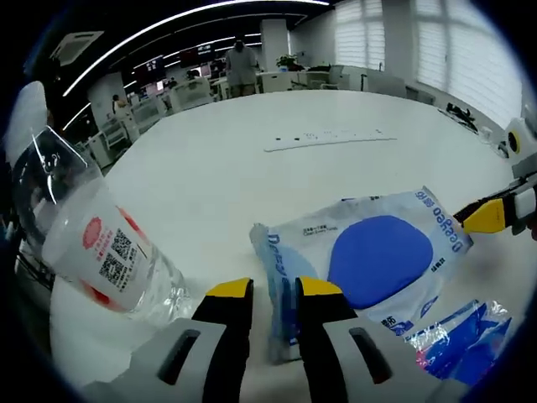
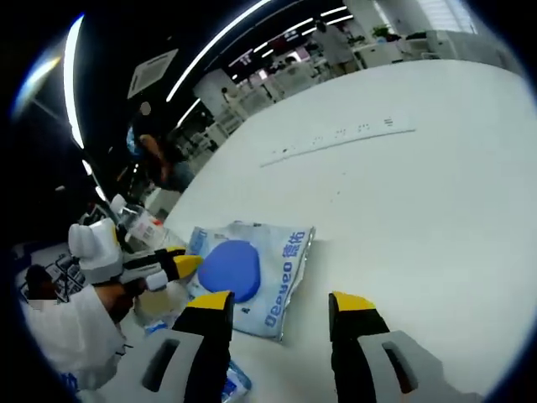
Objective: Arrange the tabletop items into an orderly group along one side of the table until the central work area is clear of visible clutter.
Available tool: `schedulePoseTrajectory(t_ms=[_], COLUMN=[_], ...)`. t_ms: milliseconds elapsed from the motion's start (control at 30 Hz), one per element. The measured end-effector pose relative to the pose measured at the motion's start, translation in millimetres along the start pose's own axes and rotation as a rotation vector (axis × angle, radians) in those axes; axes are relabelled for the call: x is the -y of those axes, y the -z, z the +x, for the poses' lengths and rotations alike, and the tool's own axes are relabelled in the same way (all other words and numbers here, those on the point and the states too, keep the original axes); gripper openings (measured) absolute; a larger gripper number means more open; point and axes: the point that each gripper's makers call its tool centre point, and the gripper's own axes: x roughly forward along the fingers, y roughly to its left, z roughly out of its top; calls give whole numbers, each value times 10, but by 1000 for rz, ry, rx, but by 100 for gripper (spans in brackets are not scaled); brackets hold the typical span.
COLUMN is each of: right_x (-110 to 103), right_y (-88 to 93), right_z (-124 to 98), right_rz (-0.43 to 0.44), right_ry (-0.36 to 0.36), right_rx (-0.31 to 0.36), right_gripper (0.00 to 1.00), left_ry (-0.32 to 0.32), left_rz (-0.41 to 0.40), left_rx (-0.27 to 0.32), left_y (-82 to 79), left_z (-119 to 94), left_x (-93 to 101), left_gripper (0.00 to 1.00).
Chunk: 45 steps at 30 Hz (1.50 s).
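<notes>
- My left tool point(image 1: 273, 294) has its yellow-tipped jaws pinched on the near edge of the white pouch point(image 1: 369, 256) with the blue oval, which lies flat on the white bench point(image 1: 252, 168) close to the edge nearest me.
- My right tool point(image 2: 281, 304) is released, jaws well apart over bare bench just beside that pouch point(image 2: 252, 273).
- In the right gripper view my left tool point(image 2: 180, 266) reaches in from the left, its tips at the pouch's far edge.
- A clear plastic bottle point(image 1: 92, 239) with a red-and-white label lies tilted at the bench's edge, near the left tool.
- A smaller blue-and-clear packet point(image 1: 457, 336) sits just beside the pouch, toward the near edge.
- A long white power strip point(image 1: 331, 138) lies well apart, across the middle of the bench.
- Around me is an open office: ceiling light strips, rows of desks, blinds on bright windows, and a person point(image 1: 242, 63) standing beyond the far edge.
</notes>
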Motion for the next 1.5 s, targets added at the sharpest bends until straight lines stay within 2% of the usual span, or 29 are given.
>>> schedulePoseTrajectory(t_ms=[67,167,233,300,400,433,533,567,600,700,833,933,1000,1100,1167,1400,1500], right_x=[-42,-132,-41,-25,-48,-32,-39,43,32,-38,-157,-174,-212,-264,-273,-258,-206], right_y=[-12,-4,-36,-93,-164,-197,-180,-199,-185,-118,26,24,40,54,55,129,154], right_z=[-86,-283,-337,-457,-713,-816,-967,-996,-1044,-1191,-1364,-1401,-1420,-1451,-1475,-1611,-1630], right_rz=[16,2,-1,18,50,53,36,32,30,23,-30,-23,-24,-64,-95,-93,-90], right_ry=[-20,-36,-39,-48,-60,-62,-60,-57,-58,-67,-75,-93,-99,-106,-107,-97,-91], right_rx=[21,42,61,112,162,172,188,204,211,222,214,219,219,213,210,204,194], right_gripper=[48,52,54,55,60,62,64,65,67,69,69,70,71,73,73,74,74], left_ry=[11,2,-3,-7,-14,-16,-18,-18,-18,-27,-46,-65,-80,-85,-88,-88,-84], left_rz=[14,21,8,-8,-28,-30,-45,-46,-48,-53,-76,-93,-104,-112,-107,-107,-108], left_rx=[-11,36,65,98,152,160,185,191,194,203,210,216,230,239,237,217,215], left_y=[17,-25,-95,-168,-267,-277,-296,-312,-319,-265,-213,-159,-161,-122,-71,59,91], left_z=[-34,-153,-271,-371,-576,-622,-797,-860,-943,-1017,-1241,-1331,-1435,-1541,-1584,-1747,-1747], left_x=[30,41,53,52,102,111,133,166,204,193,164,91,128,65,28,21,2], left_gripper=[26,30,34,40,47,49,57,60,61,62,62,62,63,65,67,69,69])
